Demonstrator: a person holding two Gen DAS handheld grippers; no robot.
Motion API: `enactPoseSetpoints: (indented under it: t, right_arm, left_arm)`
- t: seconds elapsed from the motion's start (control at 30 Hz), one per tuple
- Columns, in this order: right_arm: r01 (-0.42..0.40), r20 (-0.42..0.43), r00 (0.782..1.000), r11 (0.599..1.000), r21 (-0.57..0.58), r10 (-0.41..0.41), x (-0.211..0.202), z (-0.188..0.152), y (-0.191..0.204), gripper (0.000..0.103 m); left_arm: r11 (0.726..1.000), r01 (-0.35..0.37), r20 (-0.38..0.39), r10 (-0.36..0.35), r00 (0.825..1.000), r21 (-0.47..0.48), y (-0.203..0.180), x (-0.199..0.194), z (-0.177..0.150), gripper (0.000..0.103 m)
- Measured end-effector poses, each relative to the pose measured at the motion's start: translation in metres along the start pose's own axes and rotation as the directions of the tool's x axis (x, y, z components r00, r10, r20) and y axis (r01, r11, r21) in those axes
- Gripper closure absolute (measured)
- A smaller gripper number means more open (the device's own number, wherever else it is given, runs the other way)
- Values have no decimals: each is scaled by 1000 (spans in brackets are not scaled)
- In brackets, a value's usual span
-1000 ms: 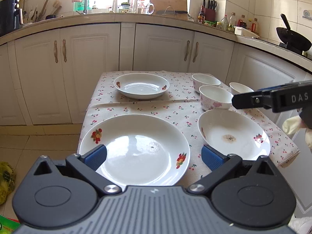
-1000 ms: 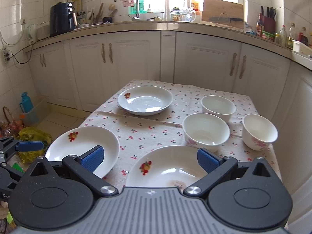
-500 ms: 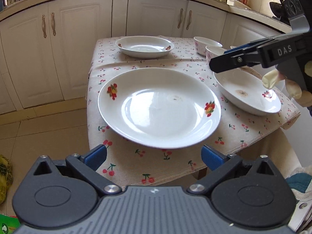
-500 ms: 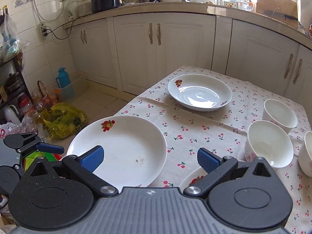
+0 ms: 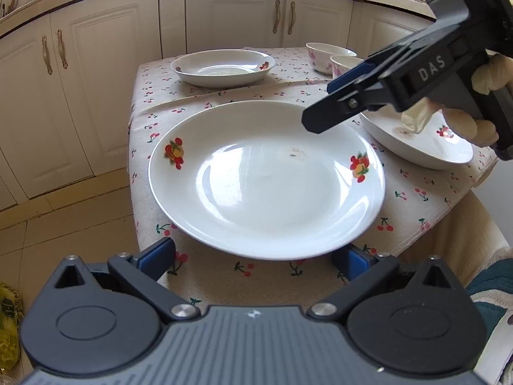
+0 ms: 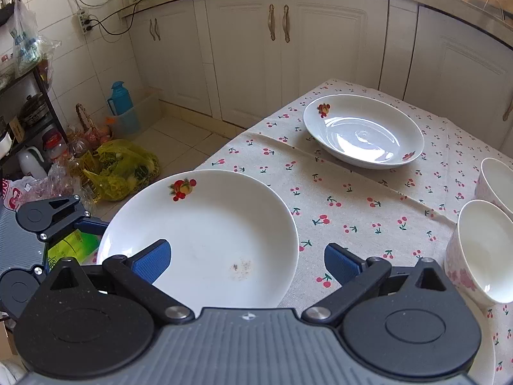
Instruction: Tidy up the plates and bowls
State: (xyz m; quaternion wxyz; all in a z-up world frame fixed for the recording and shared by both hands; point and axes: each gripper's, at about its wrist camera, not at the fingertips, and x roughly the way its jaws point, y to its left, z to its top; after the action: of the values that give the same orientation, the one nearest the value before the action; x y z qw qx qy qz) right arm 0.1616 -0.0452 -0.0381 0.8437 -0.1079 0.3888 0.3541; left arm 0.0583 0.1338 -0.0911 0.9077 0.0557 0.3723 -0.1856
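Observation:
A large white plate (image 5: 266, 176) with fruit decals lies on the cherry-print tablecloth (image 5: 416, 199), its near rim past the table's front edge. My left gripper (image 5: 253, 256) is open, low at that rim, one blue pad on each side. My right gripper (image 6: 247, 263) is open too. Its left finger hovers over the large plate (image 6: 205, 234) and its right finger over the cloth. A second plate (image 6: 362, 131) sits at the far side. A third plate (image 5: 416, 141) lies to the right, partly behind the right gripper (image 5: 327, 102). Two bowls (image 6: 484, 250) stand at the right.
White cabinets (image 6: 288, 48) run behind the table. A yellow bag (image 6: 121, 173), a teal flask (image 6: 120, 96) and a cluttered shelf (image 6: 29, 122) fill the floor at the left. A person's hand (image 5: 465, 125) holds the right gripper. The left gripper (image 6: 77, 243) shows by the plate's left rim.
Both grippers have dropped lower and come close to the large plate. The right one swung left, away from the right-hand plate. Both stay open and the dishes have not moved.

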Motion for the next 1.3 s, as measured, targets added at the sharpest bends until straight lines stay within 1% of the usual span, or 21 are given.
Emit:
enactPoseSetpoints:
  t: [0.17, 0.23, 0.3, 0.37, 0.4, 0.57, 0.6, 0.67, 1.0, 1.3]
  right_arm:
    - [-48, -36, 998, 998, 31, 49, 19, 10, -15, 0]
    - [-74, -44, 996, 996, 40, 75, 26, 14, -21, 0]
    - [-98, -60, 993, 994, 48, 101, 33, 18, -24, 5]
    - [-125, -81, 988, 990, 60, 129, 40, 21, -27, 16]
    - [-135, -91, 986, 989, 68, 141, 43, 22, -28, 18]
    - [-165, -123, 977, 983, 86, 174, 56, 24, -31, 28]
    - [-171, -126, 975, 981, 88, 181, 57, 24, -31, 29]
    - [-177, -129, 974, 980, 88, 187, 58, 24, -32, 30]
    - [-179, -127, 973, 979, 101, 191, 56, 25, -37, 30]
    - [-122, -100, 986, 984, 131, 135, 47, 32, -59, 30]
  left_arm:
    - [999, 27, 3, -27, 1000, 30, 4, -2, 0, 1]
    - [999, 41, 1, -41, 999, 33, 5, -3, 0, 3]
    - [998, 46, 7, -47, 999, 41, 6, -4, 1, 4]
    - [997, 48, 7, -48, 999, 56, 6, -4, 2, 5]
    - [997, 53, 7, -54, 999, 61, 6, -4, 2, 7]
    - [995, 61, 8, -62, 998, 82, 4, -6, 3, 9]
    - [994, 64, 9, -65, 998, 89, 4, -6, 3, 10]
    - [992, 70, 9, -71, 997, 103, 3, -7, 3, 12]
    - [989, 80, -18, -78, 997, 122, 5, 2, 13, 12]
    - [982, 109, -18, -107, 994, 153, 9, 28, 38, 13]
